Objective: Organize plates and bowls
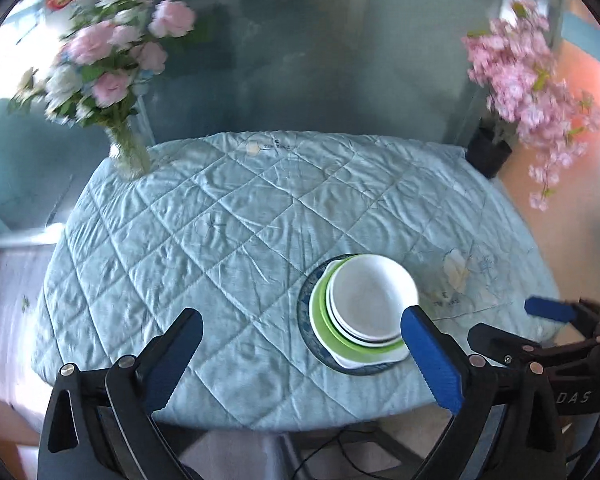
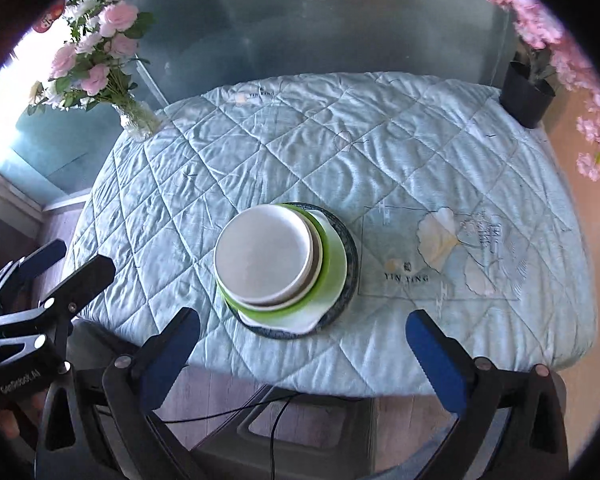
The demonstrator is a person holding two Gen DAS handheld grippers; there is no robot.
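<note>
A stack of dishes stands near the front of the quilted light-blue tablecloth [image 1: 220,220] [image 2: 380,160]. A white bowl [image 1: 374,296] [image 2: 264,256] sits on top, nested in a second white bowl. Below them are a green plate [image 1: 320,312] [image 2: 332,264], a white dish, and a dark blue patterned plate [image 1: 305,300] [image 2: 350,256] at the bottom. My left gripper [image 1: 300,320] [image 2: 80,258] hangs above the table's front edge, left of the stack, open and holding nothing. My right gripper [image 2: 303,320] [image 1: 504,318] hangs in front of the stack, also open and holding nothing.
A glass vase of pink roses [image 1: 130,152] [image 2: 138,118] stands at the back left corner. A black pot of pink blossoms [image 1: 488,152] [image 2: 528,92] stands at the back right. A dark cable [image 2: 276,420] runs over the floor under the table's front edge.
</note>
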